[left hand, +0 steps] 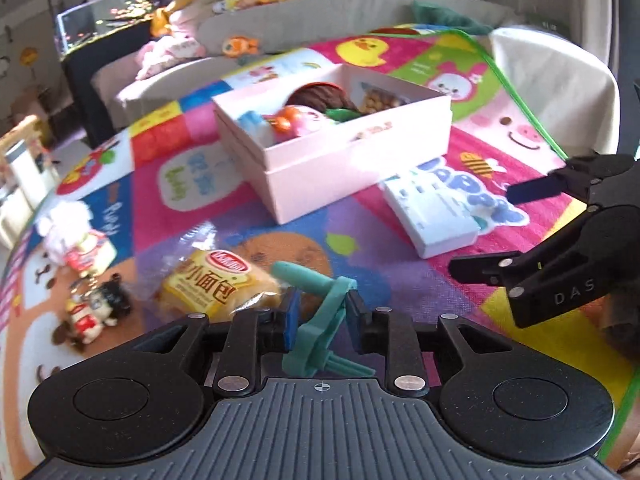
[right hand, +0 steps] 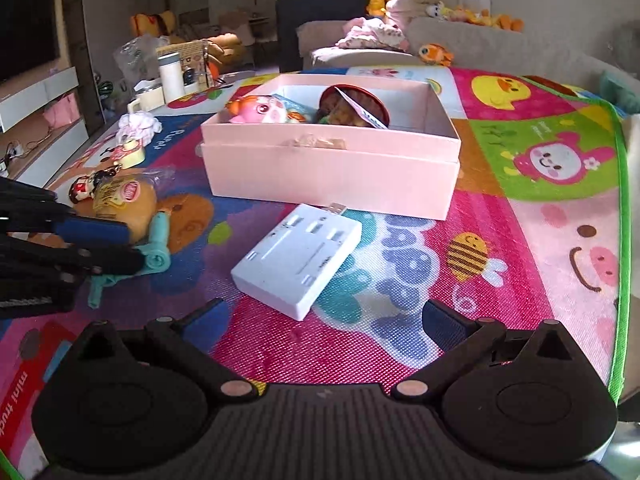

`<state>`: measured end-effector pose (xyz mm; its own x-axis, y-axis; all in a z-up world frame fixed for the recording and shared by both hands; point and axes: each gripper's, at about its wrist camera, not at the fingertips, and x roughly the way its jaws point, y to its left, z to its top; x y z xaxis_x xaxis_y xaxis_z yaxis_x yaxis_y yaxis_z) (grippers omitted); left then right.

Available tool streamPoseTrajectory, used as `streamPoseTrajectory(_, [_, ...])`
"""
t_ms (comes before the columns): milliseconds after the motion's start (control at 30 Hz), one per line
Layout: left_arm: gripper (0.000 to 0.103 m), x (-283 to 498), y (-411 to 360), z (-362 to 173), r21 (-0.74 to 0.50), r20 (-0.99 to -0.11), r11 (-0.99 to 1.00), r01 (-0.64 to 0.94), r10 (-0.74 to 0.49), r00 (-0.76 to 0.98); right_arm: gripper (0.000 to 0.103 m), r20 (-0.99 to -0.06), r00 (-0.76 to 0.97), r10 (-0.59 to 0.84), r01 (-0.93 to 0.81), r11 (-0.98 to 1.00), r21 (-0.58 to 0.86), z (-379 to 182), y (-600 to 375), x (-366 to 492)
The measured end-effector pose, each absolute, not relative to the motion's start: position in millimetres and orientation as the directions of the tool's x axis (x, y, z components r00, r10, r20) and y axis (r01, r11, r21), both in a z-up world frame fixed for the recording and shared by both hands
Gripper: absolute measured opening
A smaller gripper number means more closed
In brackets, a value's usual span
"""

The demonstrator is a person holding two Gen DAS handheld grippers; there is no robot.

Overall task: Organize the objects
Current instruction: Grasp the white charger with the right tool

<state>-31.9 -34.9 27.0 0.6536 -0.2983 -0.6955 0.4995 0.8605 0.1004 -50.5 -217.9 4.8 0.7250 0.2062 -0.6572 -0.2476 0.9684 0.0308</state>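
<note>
My left gripper (left hand: 320, 316) is shut on a teal plastic tool (left hand: 316, 320) with a handle and prongs, just above the colourful play mat; it also shows at the left of the right wrist view (right hand: 154, 254). My right gripper (right hand: 320, 324) is open and empty, low over the mat just in front of a white USB hub (right hand: 298, 258). It shows at the right of the left wrist view (left hand: 480, 232). The pink box (right hand: 332, 172) behind the hub holds a pink toy (right hand: 260, 110) and a brown snack cup (right hand: 352, 108).
A wrapped bread bun (left hand: 216, 286) lies left of the teal tool. Small keychain figures (left hand: 92, 312) and a fluffy white toy (left hand: 70, 228) lie further left. A sofa with plush toys (right hand: 436, 54) stands behind the mat. The mat's green edge (right hand: 622, 200) runs along the right.
</note>
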Motion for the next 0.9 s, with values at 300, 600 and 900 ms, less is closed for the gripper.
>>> streamPoseTrajectory(300, [0.021,-36,-24,22,-0.096,-0.751,0.885,0.456,-0.365,0.551,0.095,-0.644,0.719,0.262,-0.223,0.964,0.144,16,-216,-22])
streamPoseTrajectory(600, [0.018,-30,-22,19,-0.122,-0.707,0.907,0.404,-0.364,0.606,0.048,-0.679,0.698,0.228,-0.282,0.959,0.032,20,-194,-16])
streamPoseTrajectory(900, [0.014,-35,-19,54,-0.175,-0.627,0.880,0.442,-0.446,0.639,0.047,-0.591,0.759,0.272,-0.235,0.962,0.141,64,-259,-62])
